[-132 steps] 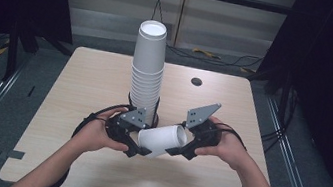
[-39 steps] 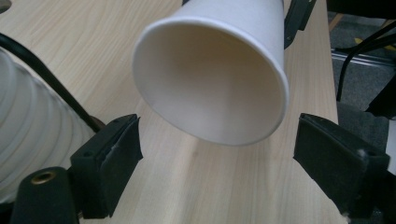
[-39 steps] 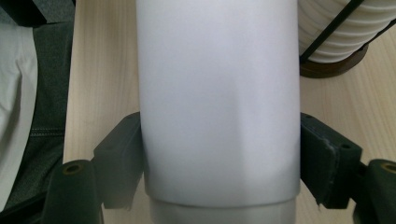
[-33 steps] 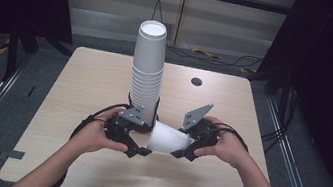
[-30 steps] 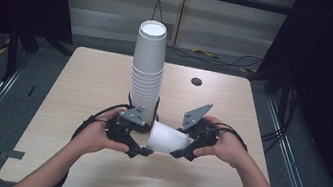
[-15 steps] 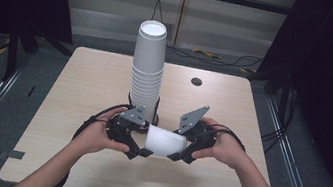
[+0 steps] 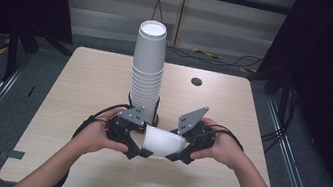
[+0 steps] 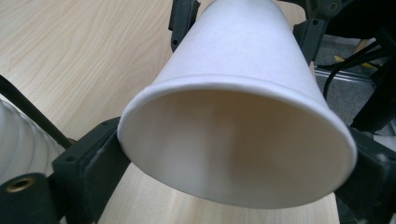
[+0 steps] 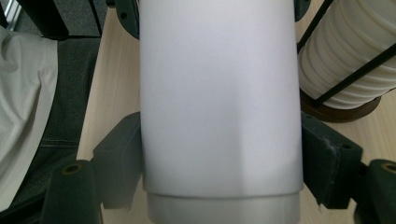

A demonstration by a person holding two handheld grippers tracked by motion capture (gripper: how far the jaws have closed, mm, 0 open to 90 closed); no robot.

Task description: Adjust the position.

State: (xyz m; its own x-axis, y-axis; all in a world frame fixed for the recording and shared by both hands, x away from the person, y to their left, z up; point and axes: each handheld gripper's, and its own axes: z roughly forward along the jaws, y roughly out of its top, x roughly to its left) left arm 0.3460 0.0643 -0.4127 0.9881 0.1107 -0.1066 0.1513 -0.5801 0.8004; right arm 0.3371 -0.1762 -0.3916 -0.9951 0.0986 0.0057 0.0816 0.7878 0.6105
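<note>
White paper cup (image 7: 162, 142), empty, lower centre: clamped by right gripper (image 7: 180, 152); left gripper (image 7: 138, 149) jaws just closing around rim.

Tall stack of white paper cups (image 7: 147, 72), centre.

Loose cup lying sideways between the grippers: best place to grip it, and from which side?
Grip the cup around its side wall near the narrow base, coming in from the base end, as the right gripper does. The wall is stiffer there; the open rim, facing the left gripper, would probably flex and crush. Both hold the cup above the table, clear of the stack.
</note>
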